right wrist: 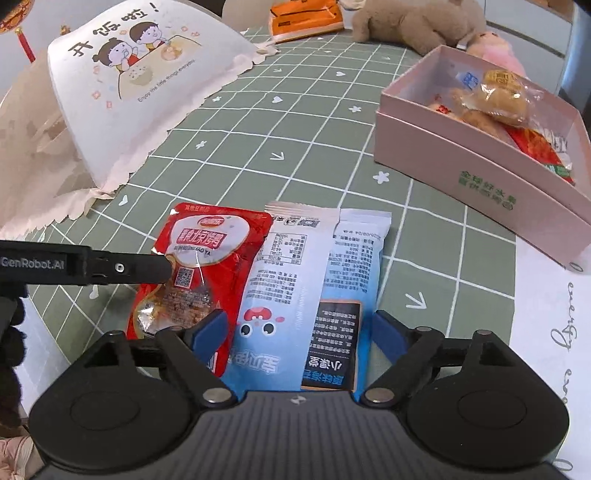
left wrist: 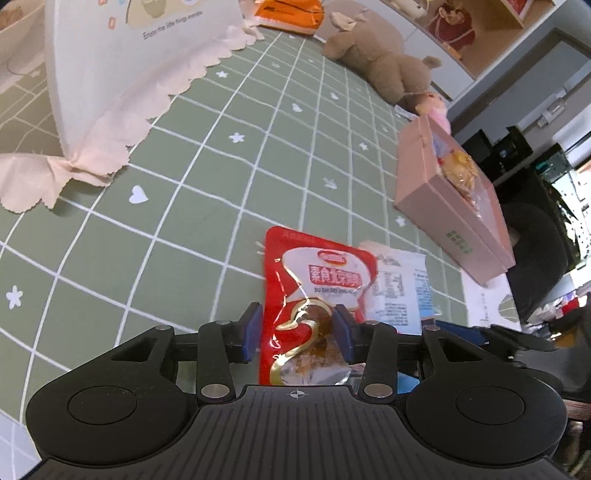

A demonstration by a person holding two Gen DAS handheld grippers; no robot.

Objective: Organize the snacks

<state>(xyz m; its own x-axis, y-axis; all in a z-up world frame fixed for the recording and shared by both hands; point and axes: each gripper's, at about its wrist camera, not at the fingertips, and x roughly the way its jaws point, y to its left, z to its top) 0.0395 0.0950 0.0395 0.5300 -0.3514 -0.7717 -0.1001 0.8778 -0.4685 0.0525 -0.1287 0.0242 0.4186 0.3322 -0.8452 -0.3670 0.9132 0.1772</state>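
Note:
A red snack packet (left wrist: pixel 310 295) lies on the green checked tablecloth, with a blue-and-white snack bag (left wrist: pixel 400 288) beside it on the right. My left gripper (left wrist: pixel 297 326) stands with its blue pads on either side of the red packet's lower end, touching it. In the right wrist view the red packet (right wrist: pixel 199 266) lies left of the blue-and-white bag (right wrist: pixel 306 291). My right gripper (right wrist: pixel 299 330) is open, its jaws on either side of the bag. The left gripper's finger (right wrist: pixel 129 271) reaches onto the red packet from the left.
An open pink box (right wrist: pixel 476 162) holding several snacks stands at the right; it also shows in the left wrist view (left wrist: pixel 447 206). A white illustrated bag (right wrist: pixel 140 85) lies at the left. A plush toy (left wrist: pixel 376 55) and an orange packet (right wrist: pixel 306 18) lie at the back.

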